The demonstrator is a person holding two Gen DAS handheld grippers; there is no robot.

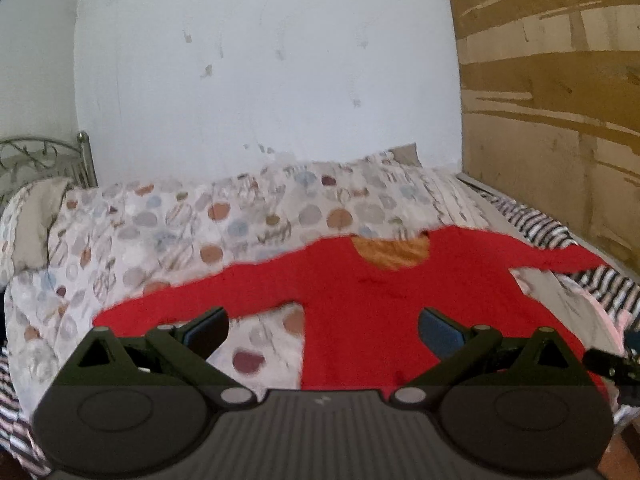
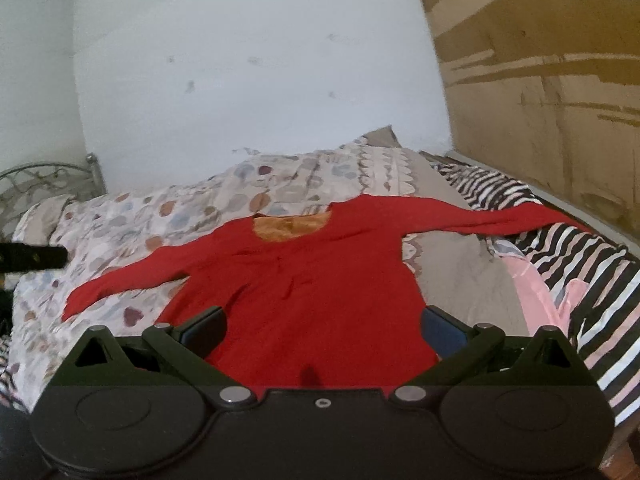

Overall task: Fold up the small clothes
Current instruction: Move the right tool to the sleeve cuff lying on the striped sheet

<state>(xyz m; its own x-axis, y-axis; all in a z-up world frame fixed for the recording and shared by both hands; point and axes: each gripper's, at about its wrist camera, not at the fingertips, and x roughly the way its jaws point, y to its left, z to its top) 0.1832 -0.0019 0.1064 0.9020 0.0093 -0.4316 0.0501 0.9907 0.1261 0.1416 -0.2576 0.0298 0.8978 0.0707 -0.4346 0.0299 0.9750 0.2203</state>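
A red top lies spread flat on the bed, neckline far, hem near, both sleeves stretched out to left and right. The left hand-held gripper hovers over the hem's left edge, jaws wide apart and empty. The right hand-held gripper hovers above the hem's middle, jaws likewise apart, holding nothing.

Risks, as judged: the quilt beneath is soft and rumpled, so a pinch at the hem may gather bedding along with the fabric. The right sleeve trails onto a striped blanket and could drag or snag when lifted. Uneven grips would skew the fold.

Surface: patterned quilt, lumpy, with pink cloth at right. Room: marked white wall at far side, brown board at right, metal bedstead at far left.
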